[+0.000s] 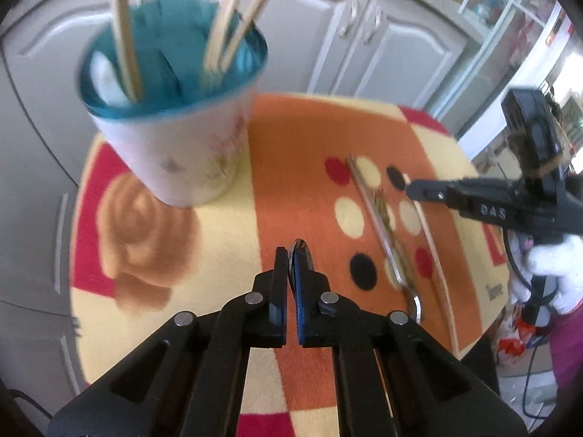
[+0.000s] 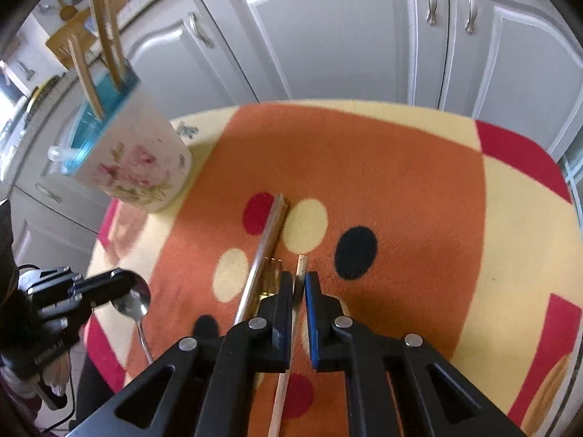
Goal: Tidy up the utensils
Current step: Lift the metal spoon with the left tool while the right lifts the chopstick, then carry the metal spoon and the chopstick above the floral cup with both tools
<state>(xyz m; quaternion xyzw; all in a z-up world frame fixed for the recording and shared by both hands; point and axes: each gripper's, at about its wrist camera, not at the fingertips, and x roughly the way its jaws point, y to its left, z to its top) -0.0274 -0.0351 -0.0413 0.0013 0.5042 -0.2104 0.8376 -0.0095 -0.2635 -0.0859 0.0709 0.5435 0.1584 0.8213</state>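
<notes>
A white floral cup (image 1: 182, 145) with a teal inside holds several wooden utensils (image 1: 125, 36) at the table's far left; it also shows in the right wrist view (image 2: 135, 164). My left gripper (image 1: 291, 258) is shut on a metal spoon (image 1: 300, 251), seen from the right wrist view (image 2: 133, 298) with its bowl at the fingers and handle hanging down. My right gripper (image 2: 298, 280) is closed around a thin wooden stick (image 2: 286, 382) lying on the cloth. A metal utensil (image 2: 262, 251) lies just left of the stick, also in the left wrist view (image 1: 382, 225).
The round table wears an orange, cream and red cloth (image 2: 400, 182) with dots. Grey cabinet doors (image 2: 328, 36) stand behind it. The table edge drops off close on all sides.
</notes>
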